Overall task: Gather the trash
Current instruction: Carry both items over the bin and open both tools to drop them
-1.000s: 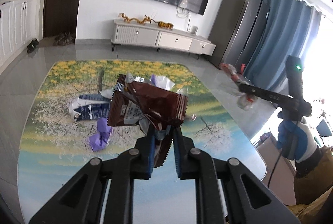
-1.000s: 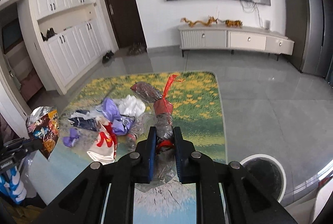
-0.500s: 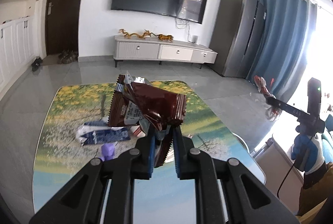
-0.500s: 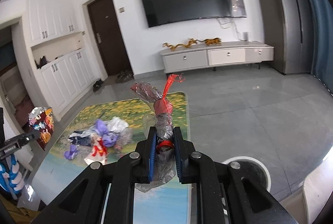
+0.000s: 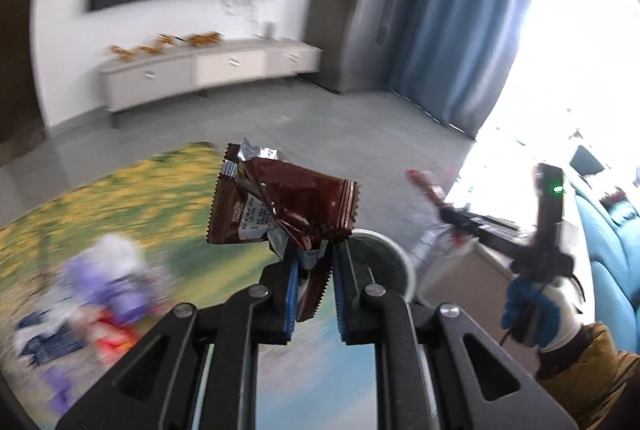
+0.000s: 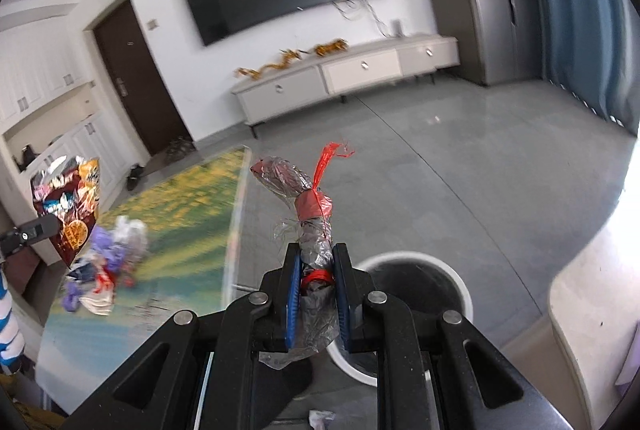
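My left gripper [image 5: 314, 258] is shut on a crumpled brown snack wrapper [image 5: 280, 206], held above the table's right end. Just beyond its fingers shows the white-rimmed round bin [image 5: 384, 254]. My right gripper [image 6: 316, 258] is shut on a twisted clear plastic wrapper with a red tie [image 6: 304, 198], and the bin [image 6: 416, 294] stands on the floor right under and ahead of it. In the left wrist view the right gripper [image 5: 452, 218] hangs to the right, borne by a gloved hand [image 5: 536, 314]. The right wrist view has the left gripper's wrapper [image 6: 68, 206] at the far left.
A pile of purple, white and red trash [image 6: 104, 270] lies on the landscape-printed table [image 6: 180, 222], blurred in the left wrist view [image 5: 108, 282]. A small scrap [image 6: 320, 418] lies on the grey floor. A cream surface [image 6: 592, 330] is at the right.
Both grippers have swung right, away from the trash pile to the table's end by the bin. Each still holds its wrapper. The bin has come close under the right gripper.
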The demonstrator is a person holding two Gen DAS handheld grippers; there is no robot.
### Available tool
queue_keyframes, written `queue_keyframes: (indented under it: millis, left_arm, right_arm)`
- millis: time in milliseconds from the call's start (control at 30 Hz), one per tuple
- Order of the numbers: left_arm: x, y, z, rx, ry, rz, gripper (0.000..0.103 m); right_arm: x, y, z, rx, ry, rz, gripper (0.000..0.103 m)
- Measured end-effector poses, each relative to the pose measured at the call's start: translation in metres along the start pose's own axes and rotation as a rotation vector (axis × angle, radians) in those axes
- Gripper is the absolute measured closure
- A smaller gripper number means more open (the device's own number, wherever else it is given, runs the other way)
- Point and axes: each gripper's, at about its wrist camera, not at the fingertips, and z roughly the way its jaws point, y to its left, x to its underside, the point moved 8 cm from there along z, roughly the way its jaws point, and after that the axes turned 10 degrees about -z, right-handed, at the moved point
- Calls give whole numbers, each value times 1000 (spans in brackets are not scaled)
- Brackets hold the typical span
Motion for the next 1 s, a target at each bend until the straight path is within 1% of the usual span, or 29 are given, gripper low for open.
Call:
queue_keyframes:
  millis: [167,233,300,400,467,500,533,567,600,633,733,800,1000]
  left_arm:
    - [-4,-48,75,93,107,23,88]
    - [-5,-63,100,109,132,38,86]
    - [-6,-77,126,133,163,43,86]
    - [-5,-89,154,159,190,43,83]
    - [-4,-94,170,172,211,30,79]
    - [-4,-95,177,178,222,21,73]
    - [-4,-96,185,184,233,9,65]
    - [-3,-95,190,185,236,-1,61]
    - [-2,-96,192,188,238,-8,55]
    - [-3,-96,196,189,241,-16,55]
    - [-4,-94,200,191,245,-29,55]
    - [-3,-94,194,196,239,-29,55]
    - [-7,-83,173,171,211,-36,55]
  right_arm:
    - [22,-44,27,21,57,60,86]
    - [29,-59,39,24,78,79,85]
    - [36,-72,52,30,99,98,86]
    - [45,-87,71,35,130,121,85]
    - [52,-94,83,42,154,132,85]
    - [56,-95,87,45,163,136,81]
    - [59,-97,91,52,173,140,75]
    - [61,-99,93,58,180,142,71]
    - [63,-101,96,66,188,144,64]
    - [66,-103,98,77,194,147,61]
    - [71,-106,96,91,202,151,61]
    - [70,-105,94,96,204,146,60]
    - [59,-101,80,109,177,145,57]
